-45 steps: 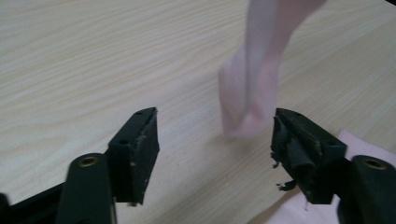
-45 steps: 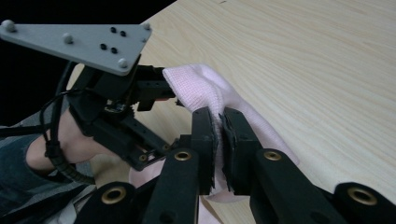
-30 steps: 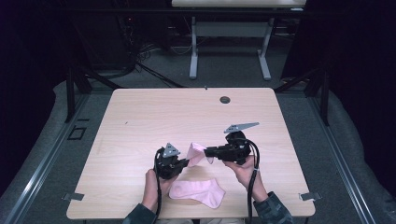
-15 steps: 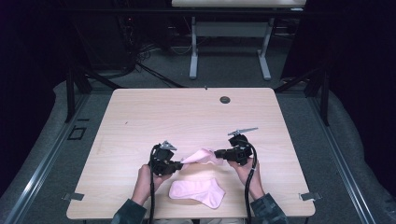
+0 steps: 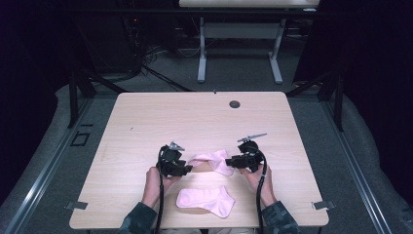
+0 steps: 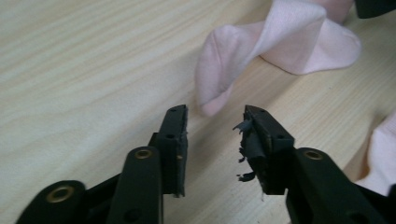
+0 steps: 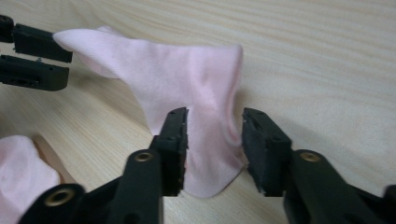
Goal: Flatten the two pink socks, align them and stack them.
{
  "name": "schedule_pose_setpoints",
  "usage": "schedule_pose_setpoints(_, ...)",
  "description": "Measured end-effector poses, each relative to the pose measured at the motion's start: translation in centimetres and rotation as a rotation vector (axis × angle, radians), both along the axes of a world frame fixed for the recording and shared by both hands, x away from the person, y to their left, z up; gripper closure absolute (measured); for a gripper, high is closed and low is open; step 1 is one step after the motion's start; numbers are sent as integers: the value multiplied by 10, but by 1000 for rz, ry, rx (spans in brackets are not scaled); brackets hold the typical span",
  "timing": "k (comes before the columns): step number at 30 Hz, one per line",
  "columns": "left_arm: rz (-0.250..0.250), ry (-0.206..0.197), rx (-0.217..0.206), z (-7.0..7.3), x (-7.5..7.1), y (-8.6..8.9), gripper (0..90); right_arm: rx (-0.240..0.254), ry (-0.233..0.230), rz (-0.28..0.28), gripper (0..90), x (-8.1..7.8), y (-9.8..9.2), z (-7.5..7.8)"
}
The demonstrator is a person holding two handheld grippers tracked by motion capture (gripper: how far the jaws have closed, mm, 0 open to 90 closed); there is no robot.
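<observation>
Both grippers (image 5: pixel 191 169) (image 5: pixel 229 160) just opened, releasing the sock (image 5: pixel 212 161), now lying beyond the second sock (image 5: pixel 205 201); right pads (image 7: pixel 179 140) possibly touching.

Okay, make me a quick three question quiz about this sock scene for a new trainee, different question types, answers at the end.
1. True or false: the left gripper clamps the sock between the grippers.
2. How many pink socks lie on the table?
3. Which thing lies nearest the person: A the round dark disc, B the second sock?

Key: 1 false, its jaws stand apart, the sock's tip just ahead of them. 2 two. 3 B.
</observation>
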State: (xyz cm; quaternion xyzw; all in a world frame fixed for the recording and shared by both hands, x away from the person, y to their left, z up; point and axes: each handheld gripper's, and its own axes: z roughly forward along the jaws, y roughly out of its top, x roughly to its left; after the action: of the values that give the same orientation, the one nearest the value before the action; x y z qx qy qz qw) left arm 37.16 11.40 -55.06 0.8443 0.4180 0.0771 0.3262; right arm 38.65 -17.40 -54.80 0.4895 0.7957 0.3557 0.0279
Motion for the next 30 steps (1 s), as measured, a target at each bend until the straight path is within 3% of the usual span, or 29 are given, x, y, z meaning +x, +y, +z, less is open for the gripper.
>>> schedule_pose_setpoints(3, 1, -7, 15, -1, 2, -2, 540, -35, -29, 21, 507, -1, 1, 5)
schedule_pose_setpoints(8, -13, -15, 39, -4, 5, -8, 517, -106, -16, 19, 525, 6, 5, 1)
schedule_pose_setpoints(10, -21, -21, 32, -5, 5, -10, 555, -156, -38, 16, 533, 8, 6, -1)
schedule_pose_setpoints(14, -19, -41, 26, -7, 8, -10, 642, -203, -59, 53, 557, 13, 11, -5)
schedule_pose_setpoints(17, -28, -31, 7, -11, 11, -9, 697, -246, -74, 68, 590, 15, 18, -7)
schedule_pose_setpoints(22, -63, -3, -23, -14, 12, -12, 879, -246, -65, 83, 747, 16, 23, -12)
schedule_pose_setpoints(25, -70, 18, -49, -12, 9, -9, 887, -217, -49, 83, 825, 14, 21, -14)
schedule_pose_setpoints(30, -82, 74, -98, 1, -2, 6, 889, -172, -36, 71, 842, 5, 13, -7)
